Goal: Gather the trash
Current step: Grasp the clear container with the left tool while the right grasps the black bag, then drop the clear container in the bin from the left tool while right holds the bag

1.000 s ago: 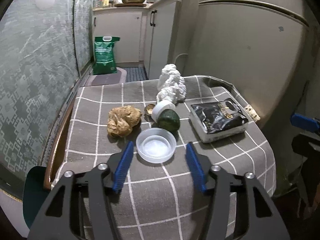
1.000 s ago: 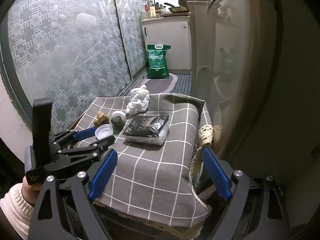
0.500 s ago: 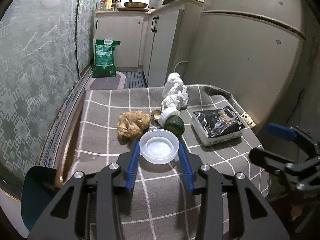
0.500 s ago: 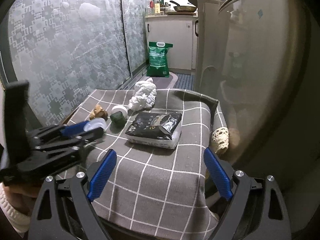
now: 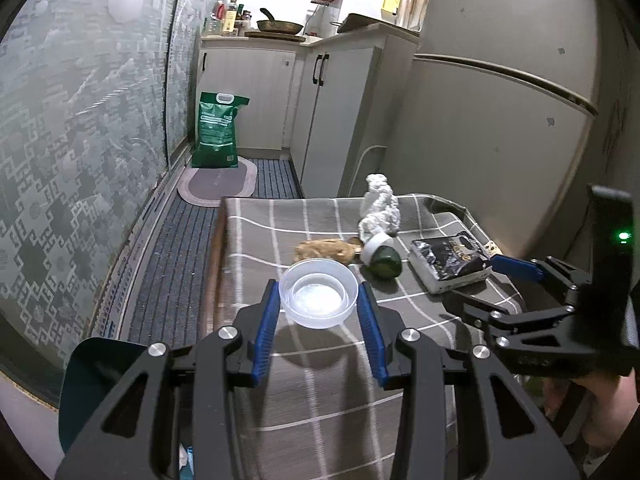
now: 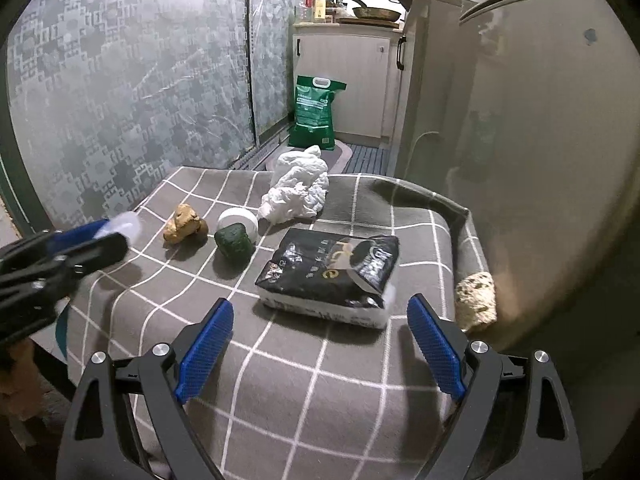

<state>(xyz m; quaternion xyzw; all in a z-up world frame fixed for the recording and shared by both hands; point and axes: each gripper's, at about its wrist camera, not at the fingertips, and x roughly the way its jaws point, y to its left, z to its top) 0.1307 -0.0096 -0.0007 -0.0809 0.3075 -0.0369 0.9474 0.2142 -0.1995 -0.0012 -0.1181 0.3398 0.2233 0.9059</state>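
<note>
Bowl [image 5: 319, 293] now raised between left tongs [image 5: 319, 322]

Dim, cool indoor light — brightest at the far kitchen counter [image 5: 256, 38] beyond the checked tablecloth [image 6: 320, 380]. Soft shadows fall beneath the cloth's objects. Fisheye bending darkens every corner; the left gripper [image 6: 96, 236] smears with motion blur.

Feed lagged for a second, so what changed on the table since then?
The left gripper closed on the clear plastic bowl and lifted it off the tablecloth. The right gripper moved nearer the black packet, jaws open. Remaining trash stayed put.
</note>
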